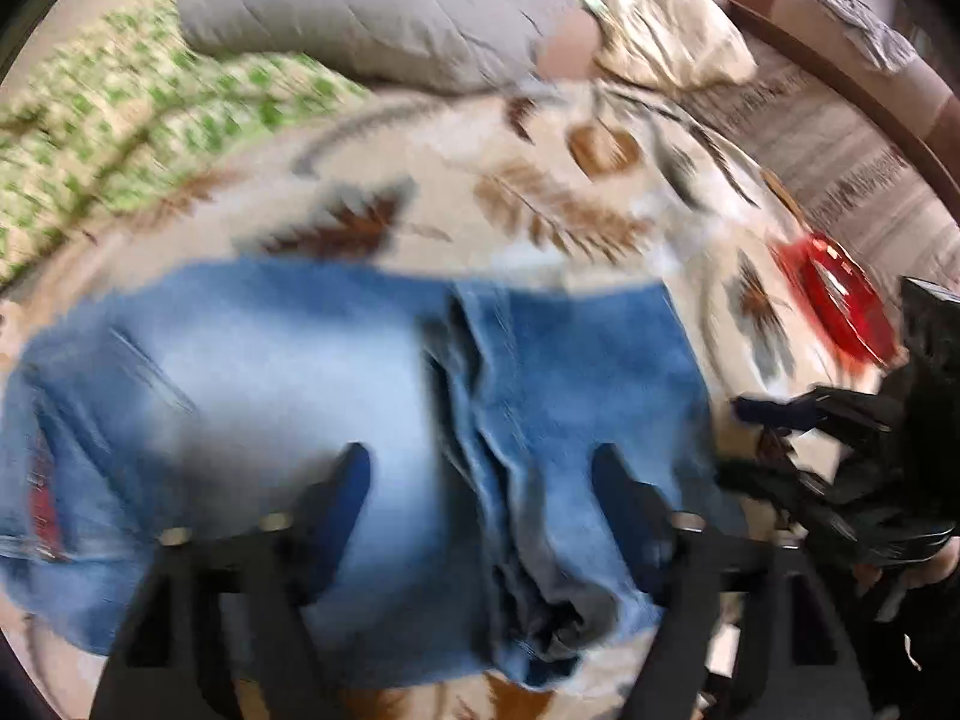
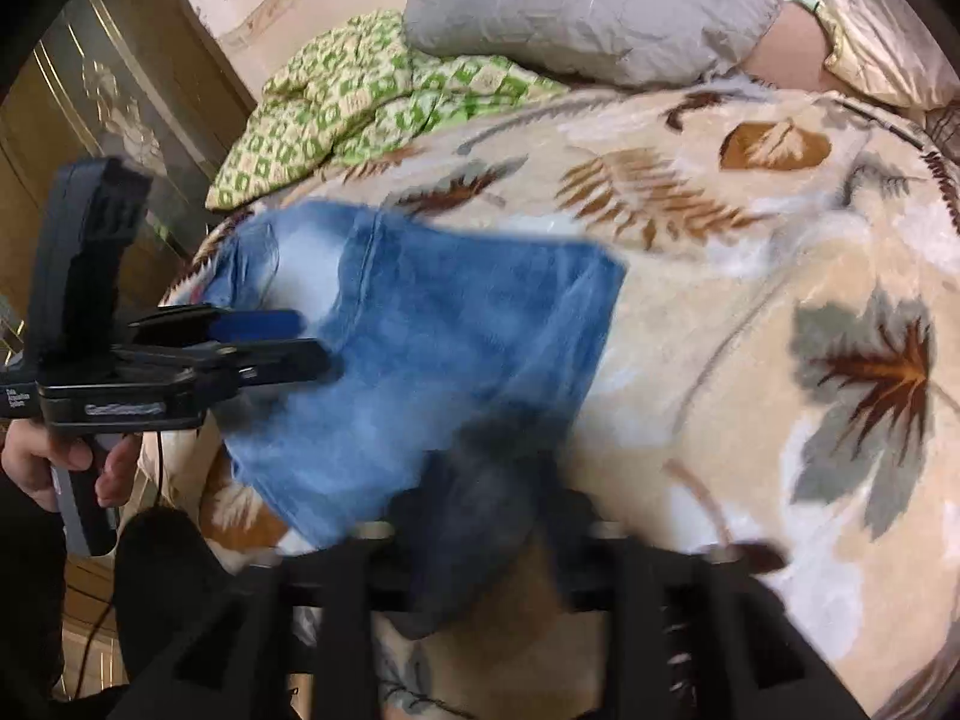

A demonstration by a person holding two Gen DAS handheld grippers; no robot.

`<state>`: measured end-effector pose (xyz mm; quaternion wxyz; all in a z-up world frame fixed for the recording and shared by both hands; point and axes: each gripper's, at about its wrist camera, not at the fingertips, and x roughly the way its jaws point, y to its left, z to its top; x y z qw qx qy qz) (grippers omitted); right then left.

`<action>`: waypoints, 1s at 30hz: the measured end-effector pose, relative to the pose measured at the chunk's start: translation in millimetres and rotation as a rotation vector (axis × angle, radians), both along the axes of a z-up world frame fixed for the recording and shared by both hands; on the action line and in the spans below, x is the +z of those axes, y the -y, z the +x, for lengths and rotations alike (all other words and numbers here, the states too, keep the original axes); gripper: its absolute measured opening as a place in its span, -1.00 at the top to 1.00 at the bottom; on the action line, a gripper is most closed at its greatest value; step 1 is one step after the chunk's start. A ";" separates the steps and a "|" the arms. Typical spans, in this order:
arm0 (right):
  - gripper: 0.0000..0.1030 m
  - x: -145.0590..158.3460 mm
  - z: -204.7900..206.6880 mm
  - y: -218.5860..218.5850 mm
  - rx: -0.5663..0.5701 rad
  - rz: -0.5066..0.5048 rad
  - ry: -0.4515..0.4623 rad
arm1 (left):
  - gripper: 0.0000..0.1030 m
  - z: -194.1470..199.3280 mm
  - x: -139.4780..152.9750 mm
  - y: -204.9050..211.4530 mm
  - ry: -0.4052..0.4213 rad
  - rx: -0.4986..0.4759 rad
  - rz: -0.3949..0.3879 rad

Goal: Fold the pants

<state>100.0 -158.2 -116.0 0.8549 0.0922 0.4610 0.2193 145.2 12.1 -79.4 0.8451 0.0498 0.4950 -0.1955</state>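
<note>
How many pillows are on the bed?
2: a grey pillow at the head of the bed, and a cream pillow right of it. More may be hidden out of view.

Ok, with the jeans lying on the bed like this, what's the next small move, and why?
Probably lower the left tongs and close them on the jeans: they hang open above the denim, gripping nothing, while the right tongs are at the cloth's edge. Blur hides that grip.
</note>
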 end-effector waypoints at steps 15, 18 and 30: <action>0.20 -17.7 82.0 0.1 -0.123 0.108 -0.091 | 0.60 55.1 -32.8 19.0 -0.090 0.073 -0.041; 0.44 -14.7 79.7 2.6 -0.109 0.114 -0.068 | 0.72 55.9 -22.8 21.1 -0.063 0.037 -0.078; 0.16 -21.3 80.7 -1.9 -0.139 0.047 -0.089 | 0.50 46.7 -42.4 31.6 -0.006 0.001 0.074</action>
